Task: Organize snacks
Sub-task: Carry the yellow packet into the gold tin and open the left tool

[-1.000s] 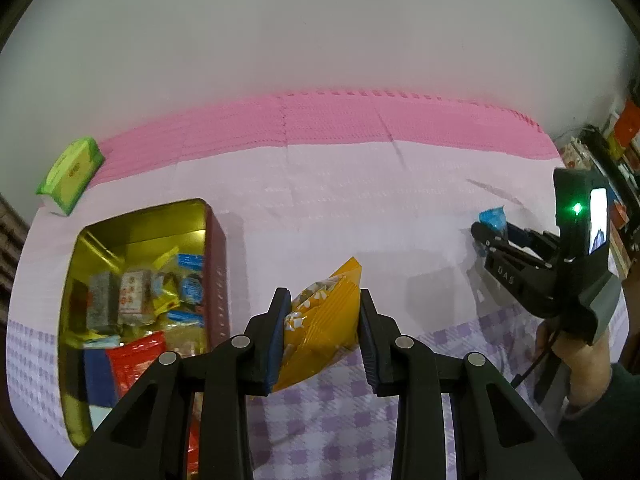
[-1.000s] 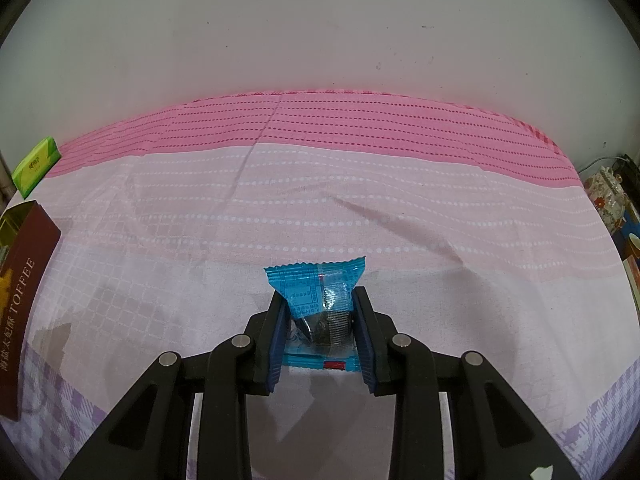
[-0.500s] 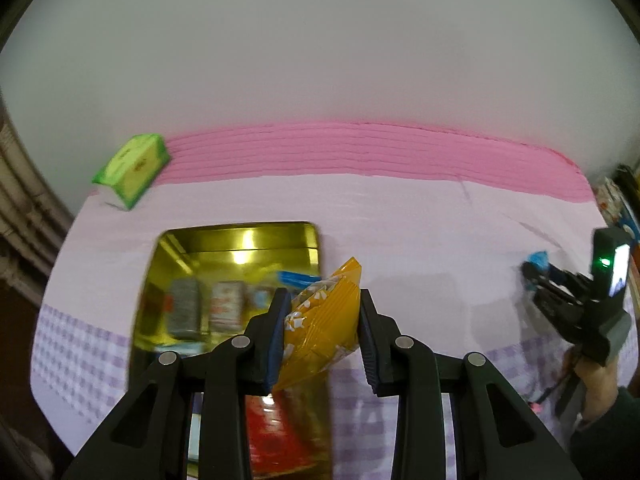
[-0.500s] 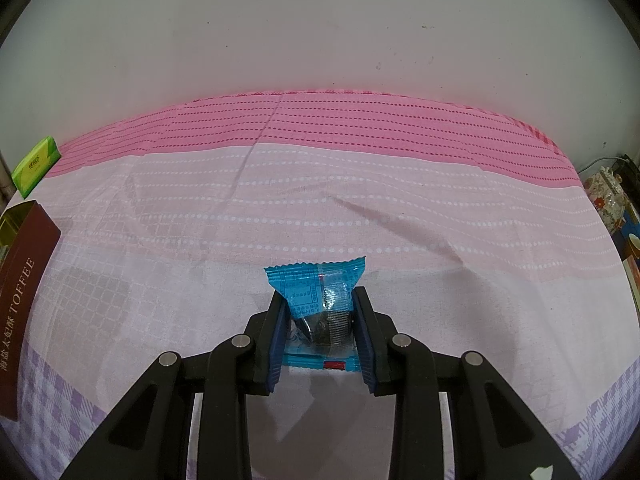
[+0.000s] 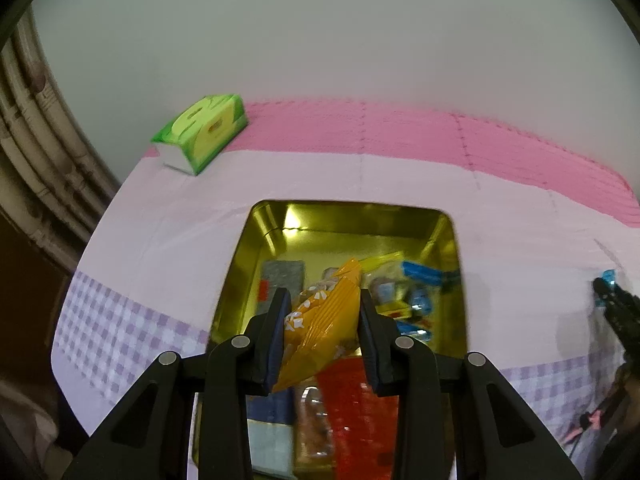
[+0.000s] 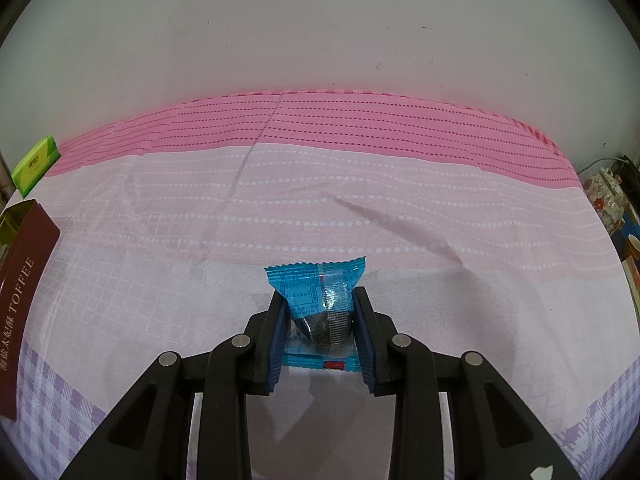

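In the left wrist view, the left gripper (image 5: 322, 334) was clamped on an orange packet (image 5: 320, 340), with both pads pressing its sides. The packet stood tilted, its long axis running from low near the camera up and away toward the far end of the tin (image 5: 352, 212). The open gold tin lay directly under and ahead of the packet, so the packet hung over the middle of the tin, above the snacks already inside: a red packet (image 5: 360, 396) near the camera, small blue packets (image 5: 420, 280) on the right side, and a grey one (image 5: 282, 276) toward the far left. A green tissue pack (image 5: 202, 130) lay well apart, at the far left corner of the tablecloth (image 5: 168, 216). At the right edge of this view the right gripper (image 5: 610, 300) could be seen, well apart from the tin. I judge that the left hand was the nearer one to the tin, and that the packet needed only to go down and be let go. In the right wrist view, the right gripper (image 6: 320, 328) was clamped on a blue candy packet (image 6: 316, 300), which stood upright between the pads above the cloth. The tin's dark red side (image 6: 24, 292) with the word TOFFEE showed at the far left edge, so the tin lay to the left of this gripper and well apart from it.
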`<state>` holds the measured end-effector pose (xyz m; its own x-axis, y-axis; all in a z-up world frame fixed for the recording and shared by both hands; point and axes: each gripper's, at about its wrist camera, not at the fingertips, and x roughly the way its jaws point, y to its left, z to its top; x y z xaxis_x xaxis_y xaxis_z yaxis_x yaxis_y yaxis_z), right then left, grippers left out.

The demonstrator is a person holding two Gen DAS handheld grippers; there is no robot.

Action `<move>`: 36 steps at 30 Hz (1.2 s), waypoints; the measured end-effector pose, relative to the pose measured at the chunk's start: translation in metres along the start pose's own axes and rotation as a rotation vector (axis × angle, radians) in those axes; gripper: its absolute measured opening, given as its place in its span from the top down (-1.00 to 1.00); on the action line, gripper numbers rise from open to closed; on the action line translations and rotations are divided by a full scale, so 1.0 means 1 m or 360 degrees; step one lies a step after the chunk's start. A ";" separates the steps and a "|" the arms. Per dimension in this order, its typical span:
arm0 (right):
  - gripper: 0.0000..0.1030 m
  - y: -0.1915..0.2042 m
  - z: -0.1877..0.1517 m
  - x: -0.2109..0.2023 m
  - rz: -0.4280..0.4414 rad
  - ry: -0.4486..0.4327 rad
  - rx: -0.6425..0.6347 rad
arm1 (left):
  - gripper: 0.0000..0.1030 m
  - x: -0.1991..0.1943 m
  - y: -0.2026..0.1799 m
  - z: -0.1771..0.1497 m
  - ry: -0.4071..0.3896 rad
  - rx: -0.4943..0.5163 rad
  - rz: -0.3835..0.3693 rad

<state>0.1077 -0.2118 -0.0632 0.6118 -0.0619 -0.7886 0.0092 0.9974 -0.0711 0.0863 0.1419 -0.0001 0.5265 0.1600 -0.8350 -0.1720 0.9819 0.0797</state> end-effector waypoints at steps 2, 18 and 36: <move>0.43 0.000 0.000 0.000 0.0000 0.0000 0.0000 | 0.35 0.007 0.004 -0.002 0.0026 -0.0005 0.0019; 0.43 -0.001 0.000 0.000 -0.0001 0.0000 0.0000 | 0.34 0.039 0.000 -0.022 0.0148 0.0033 0.0059; 0.43 -0.001 -0.001 0.000 -0.0005 -0.0001 -0.0003 | 0.28 0.034 0.008 -0.017 0.0134 -0.0011 0.0006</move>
<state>0.1070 -0.2133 -0.0637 0.6122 -0.0648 -0.7880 0.0096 0.9972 -0.0746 0.0883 0.1539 -0.0373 0.4541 0.1541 -0.8775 -0.1796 0.9805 0.0792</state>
